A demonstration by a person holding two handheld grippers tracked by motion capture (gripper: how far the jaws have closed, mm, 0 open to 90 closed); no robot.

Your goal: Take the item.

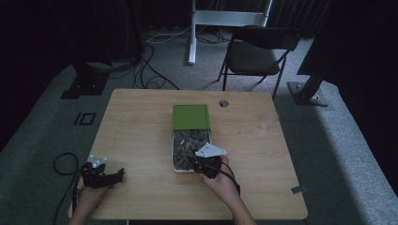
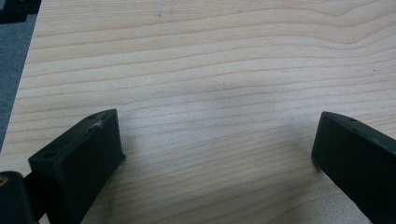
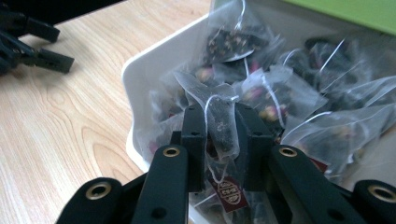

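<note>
The right gripper is clenched on a mesh tea bag, pinched between both pads just above the near corner of the white box heaped with more bags. The high view adds the box's green lid, slid back over the far half, and the box's place mid-table. The left gripper stands released, jaws wide over bare table; from above it rests near the table's front-left corner, well apart from the box.
</note>
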